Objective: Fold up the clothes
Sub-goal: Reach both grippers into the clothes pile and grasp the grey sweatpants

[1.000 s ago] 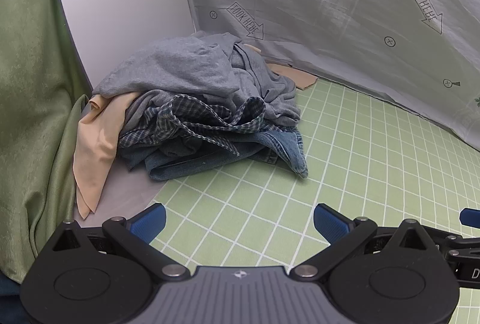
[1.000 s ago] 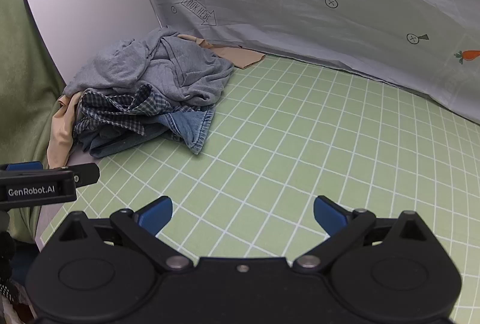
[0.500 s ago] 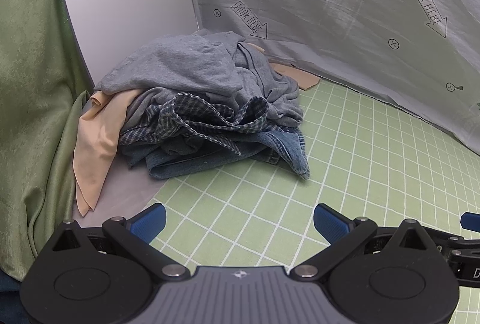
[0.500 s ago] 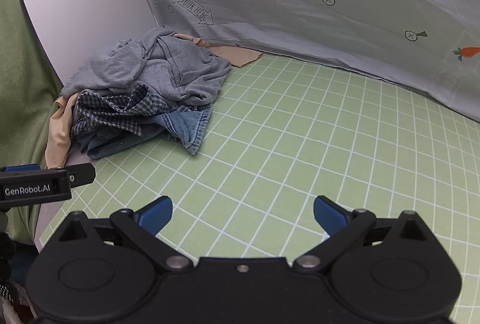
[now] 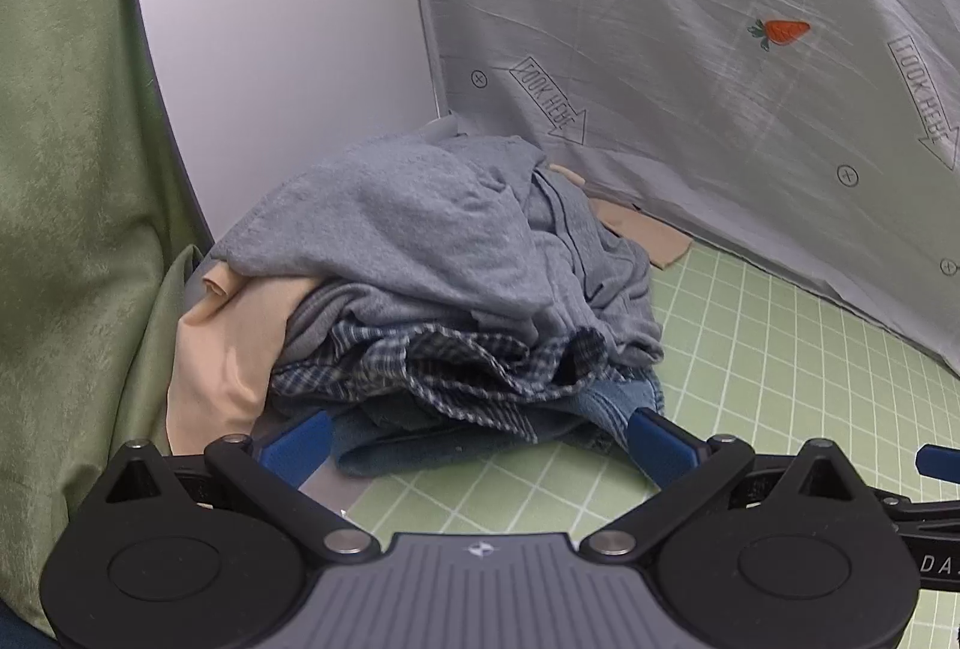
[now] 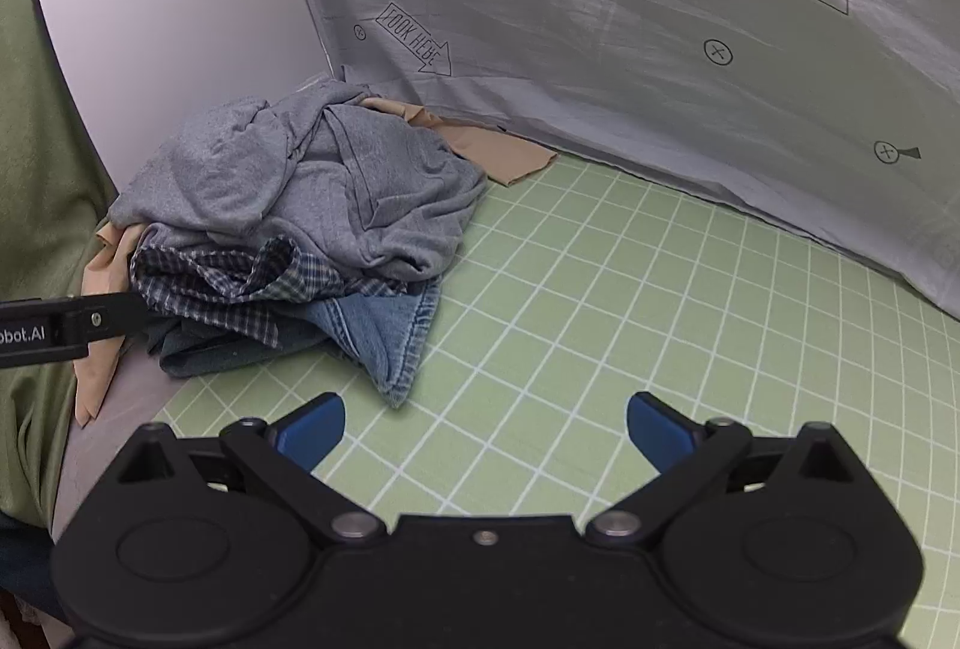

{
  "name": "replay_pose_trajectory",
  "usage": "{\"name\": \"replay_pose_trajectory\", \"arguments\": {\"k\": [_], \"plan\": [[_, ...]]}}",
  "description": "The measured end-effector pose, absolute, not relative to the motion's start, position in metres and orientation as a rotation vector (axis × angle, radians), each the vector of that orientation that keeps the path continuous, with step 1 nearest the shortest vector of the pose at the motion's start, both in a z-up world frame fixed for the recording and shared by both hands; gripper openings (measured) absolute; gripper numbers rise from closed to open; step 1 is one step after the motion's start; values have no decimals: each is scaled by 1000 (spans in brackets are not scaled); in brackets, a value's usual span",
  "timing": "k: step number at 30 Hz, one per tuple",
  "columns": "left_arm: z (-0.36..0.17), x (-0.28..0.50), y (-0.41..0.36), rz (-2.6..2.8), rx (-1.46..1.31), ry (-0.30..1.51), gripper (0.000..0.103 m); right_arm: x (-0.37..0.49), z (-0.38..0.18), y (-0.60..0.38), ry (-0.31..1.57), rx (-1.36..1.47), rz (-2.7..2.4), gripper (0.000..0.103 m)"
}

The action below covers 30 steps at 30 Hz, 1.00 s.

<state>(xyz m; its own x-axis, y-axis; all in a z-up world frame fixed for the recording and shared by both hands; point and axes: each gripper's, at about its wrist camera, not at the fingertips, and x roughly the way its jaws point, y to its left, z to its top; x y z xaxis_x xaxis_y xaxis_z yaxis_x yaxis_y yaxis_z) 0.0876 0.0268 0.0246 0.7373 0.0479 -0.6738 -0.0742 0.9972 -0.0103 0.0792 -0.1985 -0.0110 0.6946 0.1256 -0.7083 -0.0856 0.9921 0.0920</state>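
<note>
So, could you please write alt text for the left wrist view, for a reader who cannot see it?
A rumpled pile of clothes, a grey T-shirt over a checked shirt and denim, sits in the corner of a green grid mat. The open left gripper is just before it, holding nothing.

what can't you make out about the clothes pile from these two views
- Denim garment: left wrist view, mostly buried under the checked shirt and grey top; its type is unclear.
- Beige cloth: right wrist view, its middle is hidden by the pile.
- Back of the pile: unseen in both views, it faces the grey printed sheet.
- Left gripper: right wrist view cuts it off at the left edge.
</note>
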Motion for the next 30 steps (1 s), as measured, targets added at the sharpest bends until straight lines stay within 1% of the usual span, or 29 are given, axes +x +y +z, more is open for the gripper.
{"name": "replay_pose_trajectory", "arguments": {"k": [2, 6, 10, 12, 14, 16, 20, 22, 23, 25, 26, 28, 30], "plan": [[27, 110, 34, 84, -61, 734, 103, 101, -11, -190, 788, 42, 127, 102], [27, 155, 41, 119, -105, 735, 103, 150, -15, -171, 786, 26, 150, 98], [20, 203, 49, 111, -191, 772, 102, 205, -21, -148, 788, 11, 172, 90], [13, 223, 52, 103, -234, 790, 101, 230, -26, -138, 786, 11, 192, 89], [5, 239, 54, 99, -268, 806, 97, 254, -31, -126, 786, 5, 214, 87], [-3, 247, 55, 99, -292, 817, 87, 273, -39, -115, 785, -22, 236, 84], [-20, 264, 58, 99, -339, 839, 81, 305, -61, -98, 807, -65, 247, 76], [-22, 264, 59, 105, -340, 830, 73, 319, -71, -92, 817, -75, 248, 67], [-22, 263, 59, 109, -339, 823, 70, 323, -73, -90, 817, -78, 261, 60], [-20, 258, 63, 113, -337, 804, 54, 328, -78, -89, 812, -70, 308, 26], [-19, 255, 65, 110, -338, 795, 50, 327, -78, -90, 802, -64, 321, 21], [-14, 250, 68, 97, -338, 779, 34, 320, -77, -91, 770, -89, 305, 9], [-8, 245, 70, 89, -335, 763, 27, 311, -72, -97, 731, -93, 282, 8]]}}
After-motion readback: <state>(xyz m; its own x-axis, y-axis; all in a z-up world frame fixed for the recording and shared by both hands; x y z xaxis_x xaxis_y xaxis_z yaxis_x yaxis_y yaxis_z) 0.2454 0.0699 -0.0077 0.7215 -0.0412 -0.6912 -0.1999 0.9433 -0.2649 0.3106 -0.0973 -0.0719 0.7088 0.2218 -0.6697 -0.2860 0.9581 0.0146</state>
